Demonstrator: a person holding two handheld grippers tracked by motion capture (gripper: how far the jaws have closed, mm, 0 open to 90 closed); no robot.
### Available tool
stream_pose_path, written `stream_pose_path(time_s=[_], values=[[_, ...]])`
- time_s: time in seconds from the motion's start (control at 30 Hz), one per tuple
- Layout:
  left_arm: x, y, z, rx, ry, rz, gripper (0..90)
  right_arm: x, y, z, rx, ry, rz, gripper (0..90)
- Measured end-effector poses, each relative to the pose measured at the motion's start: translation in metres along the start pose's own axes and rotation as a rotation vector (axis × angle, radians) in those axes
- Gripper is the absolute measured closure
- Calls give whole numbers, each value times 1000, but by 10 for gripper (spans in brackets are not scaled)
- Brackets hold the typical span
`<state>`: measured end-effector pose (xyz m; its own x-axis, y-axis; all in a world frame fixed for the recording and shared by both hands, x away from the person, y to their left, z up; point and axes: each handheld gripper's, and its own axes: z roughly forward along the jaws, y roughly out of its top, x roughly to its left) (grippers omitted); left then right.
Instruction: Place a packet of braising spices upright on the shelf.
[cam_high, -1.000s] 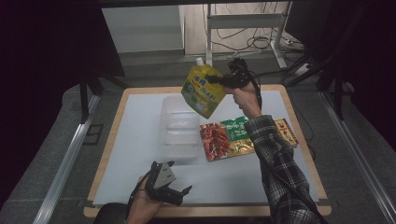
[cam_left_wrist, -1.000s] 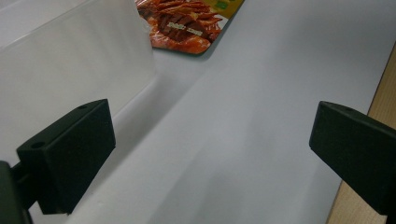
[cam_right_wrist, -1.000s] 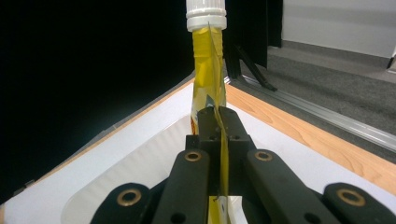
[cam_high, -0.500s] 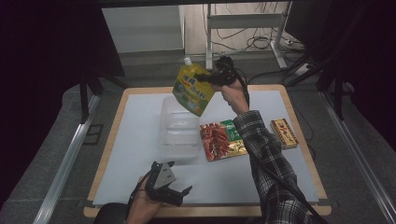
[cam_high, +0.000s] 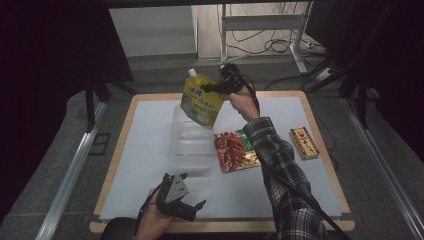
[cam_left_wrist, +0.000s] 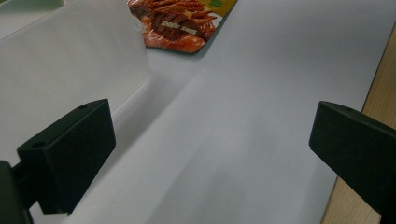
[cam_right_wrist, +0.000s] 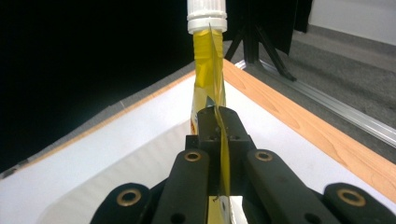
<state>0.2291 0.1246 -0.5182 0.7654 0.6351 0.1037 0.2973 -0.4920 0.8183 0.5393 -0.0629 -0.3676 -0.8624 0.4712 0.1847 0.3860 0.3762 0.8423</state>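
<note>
While right gripper (cam_high: 210, 89) jaws clamp yellow pouch (cam_high: 201, 101) edge, pouch hangs over clear bin (cam_high: 192, 136), likely for drop-in; left gripper (cam_high: 186, 204) jaws apart, idle on desk (cam_high: 320, 200).

The right hand-held gripper (cam_high: 207, 89) holds a yellow spouted pouch (cam_high: 201, 102) above a clear plastic bin (cam_high: 192, 142) on the surface (cam_high: 140, 150). Beside the bin lie a red snack packet (cam_high: 235, 151) and, farther right, a small box (cam_high: 304, 142). The left hand-held gripper (cam_high: 192, 206) rests near the front edge.

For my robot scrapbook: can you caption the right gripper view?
Right gripper pinches the yellow pouch by its edge, above the clear box.
</note>
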Motion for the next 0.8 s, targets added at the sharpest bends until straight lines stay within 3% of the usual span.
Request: stream_pose_path(time_s=[0.23, 0.53, 0.8], values=[[0, 0, 0, 5, 3, 5, 2, -2, -9, 18, 41, 4, 12, 887], [2, -1, 1, 6, 7, 0, 2, -2, -18, 35, 38, 3, 67, 890], [2, -2, 2, 14, 1, 1, 3, 5, -19, 44, 27, -30, 73, 891]])
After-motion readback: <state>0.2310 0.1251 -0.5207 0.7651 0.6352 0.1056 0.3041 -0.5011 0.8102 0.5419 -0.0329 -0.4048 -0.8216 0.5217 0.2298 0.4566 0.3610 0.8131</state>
